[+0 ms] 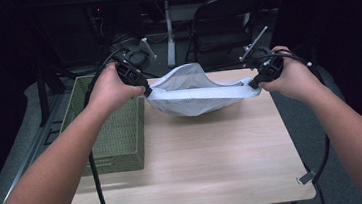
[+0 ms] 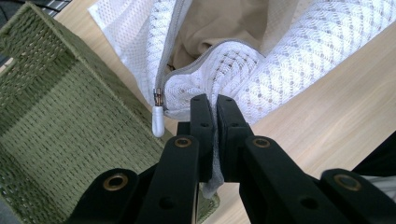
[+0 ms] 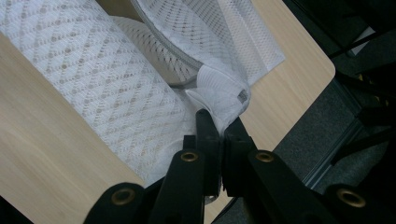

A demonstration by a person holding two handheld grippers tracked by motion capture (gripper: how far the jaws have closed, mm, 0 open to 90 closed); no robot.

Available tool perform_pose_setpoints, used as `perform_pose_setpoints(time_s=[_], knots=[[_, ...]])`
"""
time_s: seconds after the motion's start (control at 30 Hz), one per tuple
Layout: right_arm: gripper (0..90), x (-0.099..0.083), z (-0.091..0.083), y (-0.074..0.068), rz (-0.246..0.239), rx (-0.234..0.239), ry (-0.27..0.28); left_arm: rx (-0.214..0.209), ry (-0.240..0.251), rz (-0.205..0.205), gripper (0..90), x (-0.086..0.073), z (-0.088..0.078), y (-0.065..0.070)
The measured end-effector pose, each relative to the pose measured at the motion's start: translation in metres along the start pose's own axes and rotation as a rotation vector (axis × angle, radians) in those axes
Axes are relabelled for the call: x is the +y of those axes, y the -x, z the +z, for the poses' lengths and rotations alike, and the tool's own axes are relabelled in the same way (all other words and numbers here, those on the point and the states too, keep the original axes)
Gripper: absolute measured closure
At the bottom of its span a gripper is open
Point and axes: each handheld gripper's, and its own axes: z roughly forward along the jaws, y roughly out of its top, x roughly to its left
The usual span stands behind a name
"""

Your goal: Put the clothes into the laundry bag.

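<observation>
Here the left gripper (image 2: 213, 105) has its 2 black jaws pressed together on a fold of the white mesh bag (image 1: 194, 94), pinching the fabric at the bag's left end, just right of the white zipper pull (image 2: 158, 122) that hangs from the grey zip at centre-left of the left gripper view. The right gripper (image 3: 219, 122) is likewise clamped on the bag's opposite end, mesh bunched between its tips; a small label (image 3: 242, 96) sits there, its writing too small to read. In the high view the bag hangs stretched between both grippers at upper centre, sagging in the middle, its mouth open; tan cloth (image 2: 219, 23) shows inside in the left gripper view.

No other writing is legible.

The green woven basket (image 1: 114, 138) sits on the left of the wooden table (image 1: 200, 170), its right wall just beside the left hand (image 1: 110, 88). The lower centre and right of the tabletop lie bare. The right hand (image 1: 292, 76) is near the table's right edge. A black folding chair (image 1: 222, 25) stands beyond the far edge.
</observation>
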Motion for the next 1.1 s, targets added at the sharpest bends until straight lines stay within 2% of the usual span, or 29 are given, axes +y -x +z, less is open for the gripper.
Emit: perform_pose_setpoints(time_s=[0.23, 0.5, 0.87, 1.1], knots=[[87.8, 0.003, -0.005, 0.001, -0.001, -0.013, 0.01, 0.021, 0.004, -0.003, 87.0, 0.006, -0.004, -0.001], [87.8, 0.009, -0.008, 0.006, 0.006, -0.028, 0.02, 0.023, 0.001, -0.015, 86.9, 0.01, -0.006, -0.007], [87.8, 0.005, -0.003, -0.001, 0.002, -0.008, 0.022, -0.011, -0.016, -0.027, 86.9, 0.0, 0.005, -0.005], [87.7, 0.001, 0.003, -0.003, -0.009, 0.005, -0.009, -0.029, -0.03, -0.015, 86.8, -0.007, 0.014, -0.001]])
